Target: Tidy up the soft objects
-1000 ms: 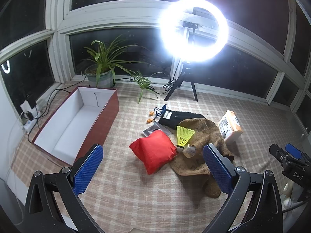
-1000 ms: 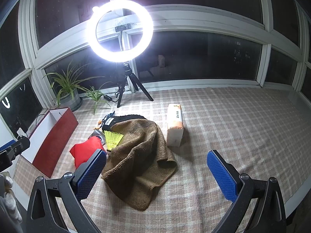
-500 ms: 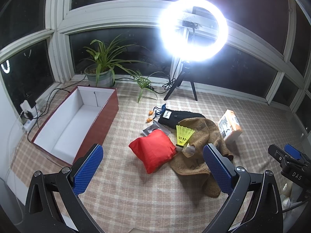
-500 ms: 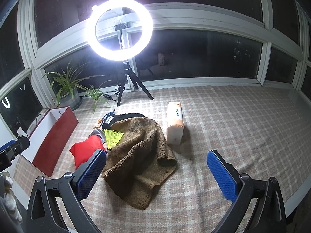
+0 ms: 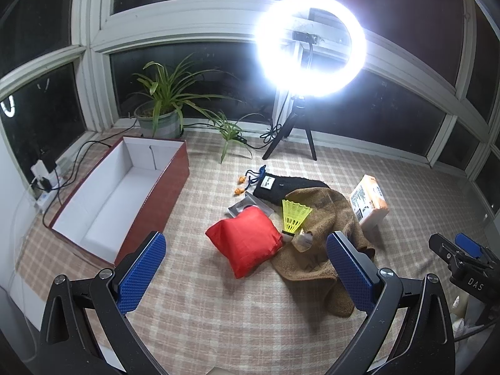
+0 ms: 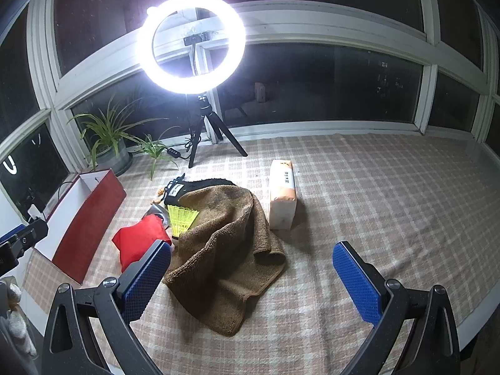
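A red soft pouch lies on the checked cloth, with a crumpled brown towel to its right and a black drawstring bag behind. A yellow shuttlecock rests on the towel's edge. My left gripper is open and empty, hovering just in front of the pouch. My right gripper is open and empty above the near part of the towel. The pouch and the shuttlecock also show in the right wrist view.
An open red box with a white inside stands at the left. A wrapped tissue pack lies right of the towel. Orange earplugs and a silver packet lie by the bag. A ring light on a tripod and a potted plant stand at the back.
Both grippers have stayed almost still; the views shifted only slightly. Nothing was taken hold of or moved.
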### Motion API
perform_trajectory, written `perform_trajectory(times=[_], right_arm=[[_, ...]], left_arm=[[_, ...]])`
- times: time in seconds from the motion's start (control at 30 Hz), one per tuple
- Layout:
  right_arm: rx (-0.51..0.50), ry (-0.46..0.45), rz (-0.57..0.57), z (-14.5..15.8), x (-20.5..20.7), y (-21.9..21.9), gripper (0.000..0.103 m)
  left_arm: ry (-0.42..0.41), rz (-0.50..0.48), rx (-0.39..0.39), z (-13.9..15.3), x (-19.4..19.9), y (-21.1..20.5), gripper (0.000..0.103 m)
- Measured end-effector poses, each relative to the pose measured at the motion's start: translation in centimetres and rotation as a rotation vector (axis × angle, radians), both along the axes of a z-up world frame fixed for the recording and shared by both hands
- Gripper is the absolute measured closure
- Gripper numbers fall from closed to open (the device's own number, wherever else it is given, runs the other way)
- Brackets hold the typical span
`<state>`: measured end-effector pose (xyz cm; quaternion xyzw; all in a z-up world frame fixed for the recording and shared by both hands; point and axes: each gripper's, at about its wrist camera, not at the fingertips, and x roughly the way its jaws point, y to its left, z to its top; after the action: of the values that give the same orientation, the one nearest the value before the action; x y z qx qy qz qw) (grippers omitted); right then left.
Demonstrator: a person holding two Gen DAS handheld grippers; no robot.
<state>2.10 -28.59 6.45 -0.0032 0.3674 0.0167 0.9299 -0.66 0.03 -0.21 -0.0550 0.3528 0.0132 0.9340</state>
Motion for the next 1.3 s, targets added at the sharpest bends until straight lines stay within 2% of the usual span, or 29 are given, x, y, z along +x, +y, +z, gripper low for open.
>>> perform_trajectory(times=[0.43,0.63,0.97,1.3], right_arm=[[0.026,0.024,0.003,-0.6,0.7,-0.7,0.001],[0.054,0.034,0.012,-1.5,1.3,-2.2,0.001],[0.157,0.137,0.026,-4.4,3.5,-5.3,0.001],[0.199,0.243,0.101,-7.2,8.4,-4.5,0.001]], left_arm=[[0.017,-0.005,-0.011,-0.9,0.4,0.1,0.001],[0.041,0.005,-0.023,-2.2,0.8,0.7,0.001],[0.106,-0.020,-0.079,-5.0,1.3,0.4,0.001],[0.115,-0.119,-0.114,-6.6,1.8,-3.8,0.001]])
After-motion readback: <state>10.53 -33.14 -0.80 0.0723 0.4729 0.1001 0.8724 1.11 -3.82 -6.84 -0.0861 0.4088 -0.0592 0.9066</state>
